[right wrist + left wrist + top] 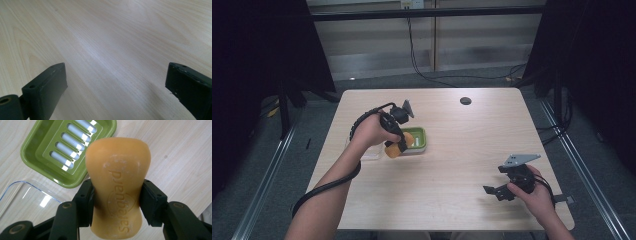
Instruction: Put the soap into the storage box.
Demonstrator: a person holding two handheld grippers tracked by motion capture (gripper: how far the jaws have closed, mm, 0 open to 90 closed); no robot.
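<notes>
An orange soap bar (117, 185) with embossed lettering is clamped between the jaws of my left gripper (116, 202). It hangs above the table just beside a green soap dish (47, 171) with a slotted white insert. In the high view the left gripper (396, 145) holds the orange soap bar (393, 150) at the near left edge of the green soap dish (421, 142). My right gripper (494, 192) rests low over the table's near right part, jaws wide apart with nothing between them; bare wood lies between its fingers (47, 87).
A clear plastic lid (27, 197) lies flat on the table left of the dish. A small black round disc (465, 100) sits near the table's far edge. The wooden table (452, 165) has dark floor and cables around it.
</notes>
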